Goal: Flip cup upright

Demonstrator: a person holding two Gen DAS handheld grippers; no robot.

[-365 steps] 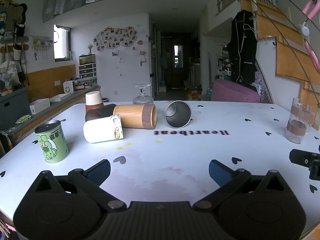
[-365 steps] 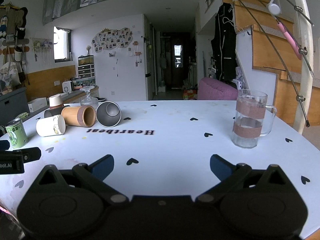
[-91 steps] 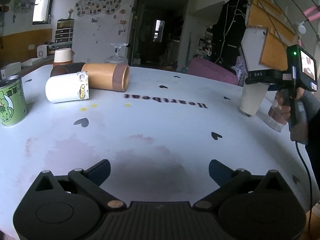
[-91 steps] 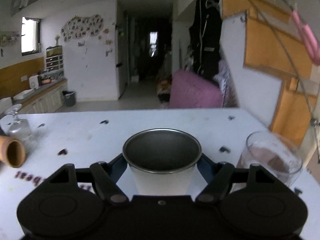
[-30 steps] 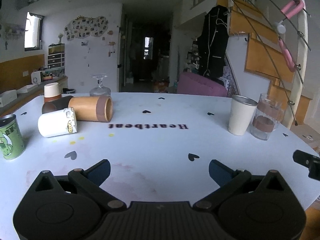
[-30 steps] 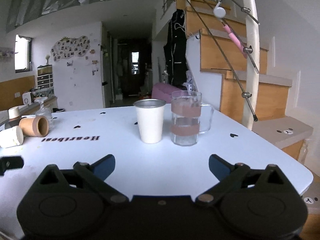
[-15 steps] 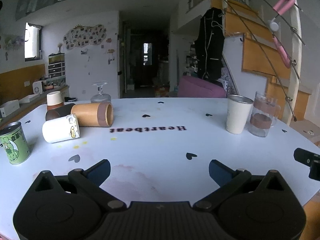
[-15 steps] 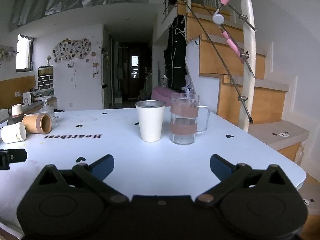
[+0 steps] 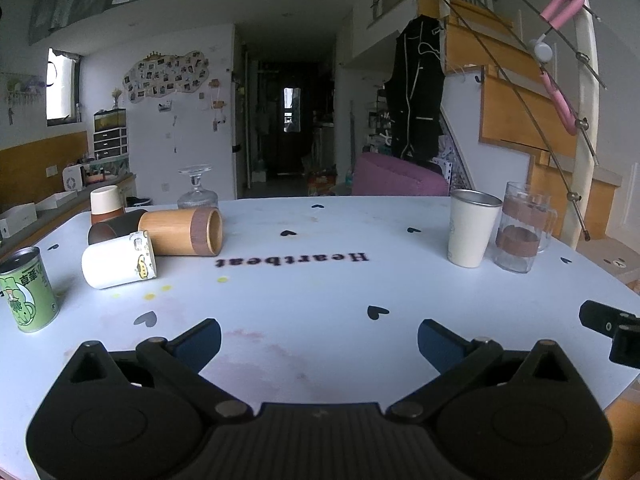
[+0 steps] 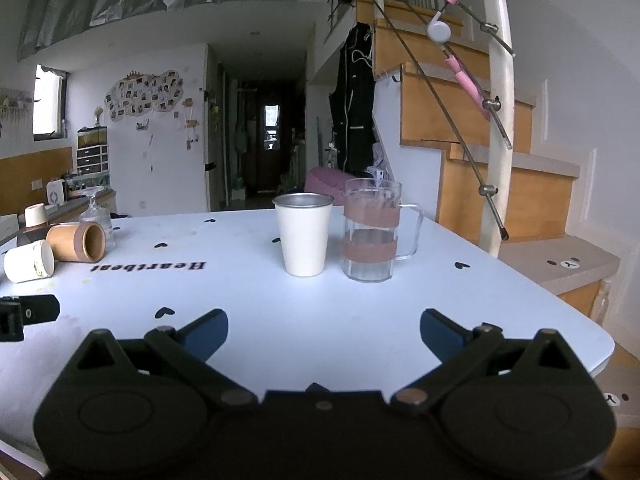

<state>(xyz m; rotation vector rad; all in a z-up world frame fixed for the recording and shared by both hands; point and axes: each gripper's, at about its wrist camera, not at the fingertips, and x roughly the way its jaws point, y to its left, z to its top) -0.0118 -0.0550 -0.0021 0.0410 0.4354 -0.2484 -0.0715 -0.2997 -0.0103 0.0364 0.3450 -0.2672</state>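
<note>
Nearest the camera in the right wrist view, the right hand-held gripper (image 10: 324,330) hangs low over the white surface (image 10: 280,320) with its 2 blue-tipped fingers (image 10: 208,330) spread wide and nothing between them. The left hand-held gripper (image 9: 319,340) is likewise spread apart and empty above the near edge of the surface (image 9: 304,296).

Beyond the right hand-held gripper, the white cup (image 10: 303,234) with a metal rim stands upright, mouth up, well apart from both grippers. Just beside it on its right stands a glass mug (image 10: 372,230) with 2 brown bands; whether the 2 touch I cannot tell. In the left wrist view the white cup (image 9: 470,232) and glass mug (image 9: 520,226) sit toward the right side of the surface.

On the left side, a green can (image 9: 28,290) stands upright near the edge. Farther in, a white mug (image 9: 118,260) lies on its side, touching a bamboo cup (image 9: 182,231) that also lies on its side, with a dark cup (image 9: 114,226) lying behind them. Behind those, a small cream cup (image 9: 105,199) and an inverted clear glass (image 9: 197,188) stand near the far edge.
</note>
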